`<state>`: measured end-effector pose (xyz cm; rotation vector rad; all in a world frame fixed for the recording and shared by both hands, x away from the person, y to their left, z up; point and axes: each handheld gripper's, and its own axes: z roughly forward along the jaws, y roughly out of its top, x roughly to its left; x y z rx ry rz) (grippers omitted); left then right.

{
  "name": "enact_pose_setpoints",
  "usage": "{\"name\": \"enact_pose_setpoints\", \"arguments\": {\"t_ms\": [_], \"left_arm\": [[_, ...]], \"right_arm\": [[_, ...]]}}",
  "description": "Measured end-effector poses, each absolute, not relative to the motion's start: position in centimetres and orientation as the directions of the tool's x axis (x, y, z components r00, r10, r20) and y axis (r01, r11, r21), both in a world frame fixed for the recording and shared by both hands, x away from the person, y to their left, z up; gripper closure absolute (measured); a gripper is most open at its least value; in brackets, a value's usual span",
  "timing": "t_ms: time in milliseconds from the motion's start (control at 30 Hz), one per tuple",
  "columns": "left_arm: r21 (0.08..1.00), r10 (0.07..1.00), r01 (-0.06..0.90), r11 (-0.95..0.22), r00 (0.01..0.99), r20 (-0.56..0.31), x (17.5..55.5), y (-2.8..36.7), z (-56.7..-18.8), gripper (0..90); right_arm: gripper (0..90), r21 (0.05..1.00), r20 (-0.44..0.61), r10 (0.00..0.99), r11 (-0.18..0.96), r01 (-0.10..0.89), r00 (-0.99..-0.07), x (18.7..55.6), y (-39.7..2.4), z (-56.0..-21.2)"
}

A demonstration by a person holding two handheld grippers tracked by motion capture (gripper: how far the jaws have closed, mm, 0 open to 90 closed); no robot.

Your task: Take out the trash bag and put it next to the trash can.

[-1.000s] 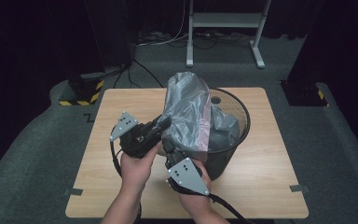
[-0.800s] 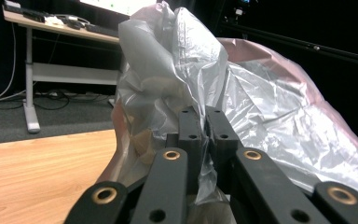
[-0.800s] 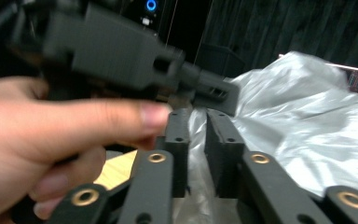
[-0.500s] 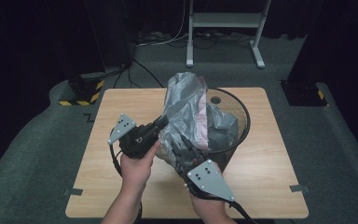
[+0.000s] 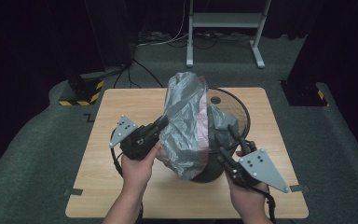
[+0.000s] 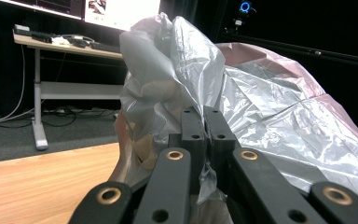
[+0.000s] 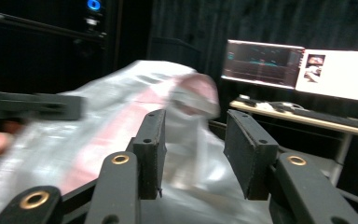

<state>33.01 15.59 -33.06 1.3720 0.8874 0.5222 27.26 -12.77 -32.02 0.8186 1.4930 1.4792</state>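
On the light wooden bench (image 5: 121,121), a crumpled grey plastic bag with a pink band (image 5: 186,126) stood draped over the near rim of a round black wire-mesh bin (image 5: 240,109), which sat just right of the bench's centre. In the high view the bag rose from the bin toward twelve o'clock and hung down the bin's wall toward six o'clock, covering the bin's side at nine o'clock. The left hand-held gripper (image 5: 161,122) lay at nine o'clock from the bin, held by the person's left hand (image 5: 139,165), with its grey three-cornered plate pointing to nine o'clock. Its jaws were pressed together on a fold of the bag's film; in the left gripper view (image 6: 204,122) a strip of grey plastic hung pinched between the two black jaws, while the rest of the bag (image 6: 261,112) swelled beyond them toward one o'clock. The right hand-held gripper (image 5: 227,135) sat at five o'clock from the bin, carried by the right hand (image 5: 247,198), pointing toward eleven o'clock. Its jaws had just been opening and stood apart; in the blurred right gripper view (image 7: 193,154) the bag (image 7: 116,126) lay behind the gap, with no film clamped between the pads. Black cables trailed from both grippers toward six o'clock.
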Motion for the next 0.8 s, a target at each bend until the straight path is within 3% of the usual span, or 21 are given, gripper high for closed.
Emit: {"name": "enact_pose_setpoints", "arguments": {"t_ms": [433, 800], "left_arm": [[0.975, 0.776, 0.149, 0.164, 0.591, -0.221, 32.7, 15.5, -33.1, 88.2], [0.982, 0.779, 0.123, 0.147, 0.598, -0.191, 32.4, 15.2, -32.9, 88.2]], "right_arm": [[51.7, 0.996, -0.089, 0.957, 0.079, -0.047, -0.274, 28.9, -20.5, -33.2], [39.1, 0.988, -0.093, 0.965, 0.12, 0.098, -0.247, 30.6, -23.5, -38.2]]}}
